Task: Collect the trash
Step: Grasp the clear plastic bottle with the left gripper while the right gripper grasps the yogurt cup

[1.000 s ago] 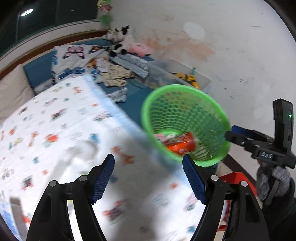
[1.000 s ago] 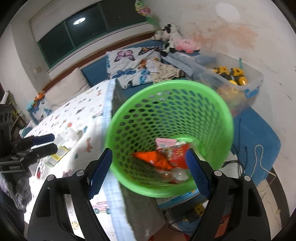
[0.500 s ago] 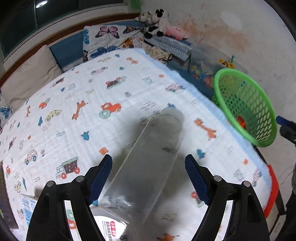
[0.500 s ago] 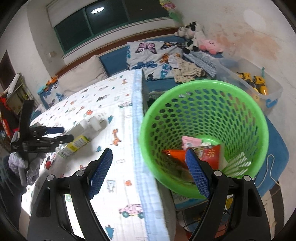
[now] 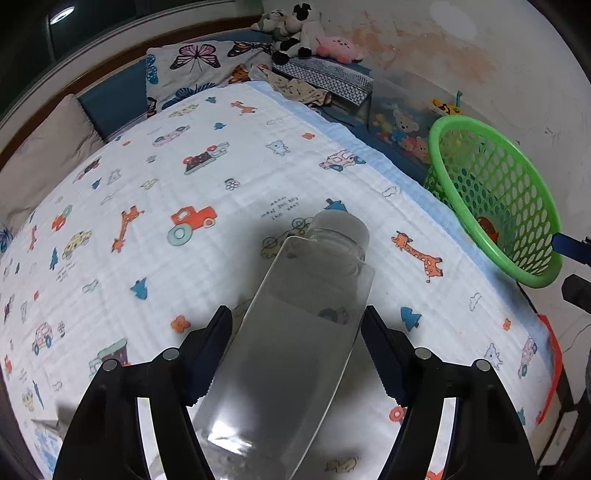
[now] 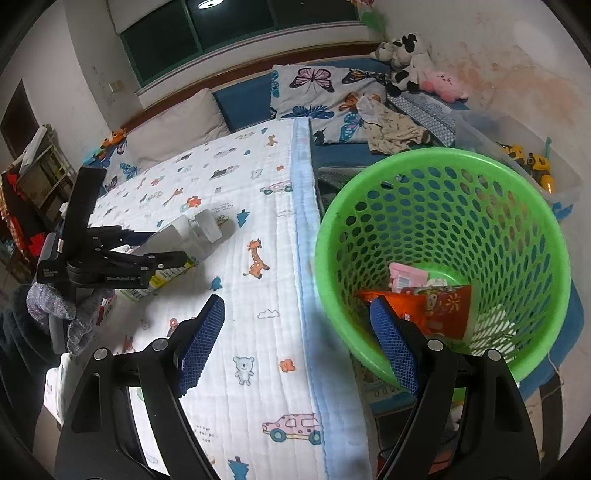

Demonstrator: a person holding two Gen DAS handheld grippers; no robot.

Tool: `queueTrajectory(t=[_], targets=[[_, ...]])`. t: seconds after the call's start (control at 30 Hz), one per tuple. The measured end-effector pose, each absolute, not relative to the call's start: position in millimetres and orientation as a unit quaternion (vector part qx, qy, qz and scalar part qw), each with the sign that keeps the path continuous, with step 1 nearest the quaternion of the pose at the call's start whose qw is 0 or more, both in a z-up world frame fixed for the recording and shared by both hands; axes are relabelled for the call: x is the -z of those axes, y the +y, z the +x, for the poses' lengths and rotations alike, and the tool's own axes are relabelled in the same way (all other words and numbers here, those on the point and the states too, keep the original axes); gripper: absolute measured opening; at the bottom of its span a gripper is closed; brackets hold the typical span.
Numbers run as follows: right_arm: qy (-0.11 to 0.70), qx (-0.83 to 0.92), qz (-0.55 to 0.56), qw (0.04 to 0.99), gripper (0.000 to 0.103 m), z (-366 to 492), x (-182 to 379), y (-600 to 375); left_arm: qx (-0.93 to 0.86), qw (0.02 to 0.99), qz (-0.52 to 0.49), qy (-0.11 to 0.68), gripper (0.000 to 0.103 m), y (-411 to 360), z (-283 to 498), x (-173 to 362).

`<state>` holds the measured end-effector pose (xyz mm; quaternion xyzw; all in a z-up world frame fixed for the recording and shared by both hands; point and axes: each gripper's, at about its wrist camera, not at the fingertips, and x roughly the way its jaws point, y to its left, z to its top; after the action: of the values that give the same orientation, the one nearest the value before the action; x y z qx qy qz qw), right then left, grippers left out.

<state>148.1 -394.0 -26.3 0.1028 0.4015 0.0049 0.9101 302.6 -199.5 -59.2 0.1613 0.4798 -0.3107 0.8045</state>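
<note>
From my left wrist camera, a clear plastic bottle (image 5: 295, 332) lies on the bed's printed blanket (image 5: 155, 229), its long axis running straight away from me and a little to the right, cap end farthest off. My left gripper (image 5: 295, 350) straddles its lower body, the pads on either side of the bottle; whether they press it or only flank it I cannot tell. The bottle is see-through, so the blanket's cartoon cars and giraffes show through it. To the right, past the blanket's blue edge, the green basket (image 5: 524, 273) hangs tilted with its mouth turned toward the bed, something orange inside. Behind it sits a clear toy bin (image 5: 399, 122), and stuffed animals (image 5: 295, 22) rest on the folded bedding at the far end.

From my right wrist camera, my right gripper (image 6: 299, 347) stands wide, and the near rim of the green basket (image 6: 369, 206) passes between the pads without my being able to say that they grip it. In the basket lie an orange snack wrapper (image 6: 436, 306) and a pink packet (image 6: 406, 275). Off to the left, my left gripper (image 6: 155, 245) rests over the bottle (image 6: 201, 230), whose cap end points toward the basket, with open blanket between the two. A labelled carton (image 6: 162, 277) lies just under that gripper. Toy diggers (image 6: 528, 162) sit in the bin behind the basket.
</note>
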Motion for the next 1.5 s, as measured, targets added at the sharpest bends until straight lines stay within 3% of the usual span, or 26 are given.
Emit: queueTrajectory(t=[0.4, 1.07, 1.5], targets=[[0.407, -0.016, 0.094, 0.908, 0.081, 152, 28, -383, 0.305, 0.814, 0.129, 0.477, 0.059, -197, 307, 58], [0.421, -0.138, 0.037, 0.896, 0.081, 170, 44, -269, 0.250, 0.900, 0.020, 0.356, 0.056, -68, 277, -77], [0.440, -0.218, -0.051, 0.870, 0.081, 201, 74, -142, 0.211, 0.923, 0.007, 0.322, 0.056, 5, 255, -116]])
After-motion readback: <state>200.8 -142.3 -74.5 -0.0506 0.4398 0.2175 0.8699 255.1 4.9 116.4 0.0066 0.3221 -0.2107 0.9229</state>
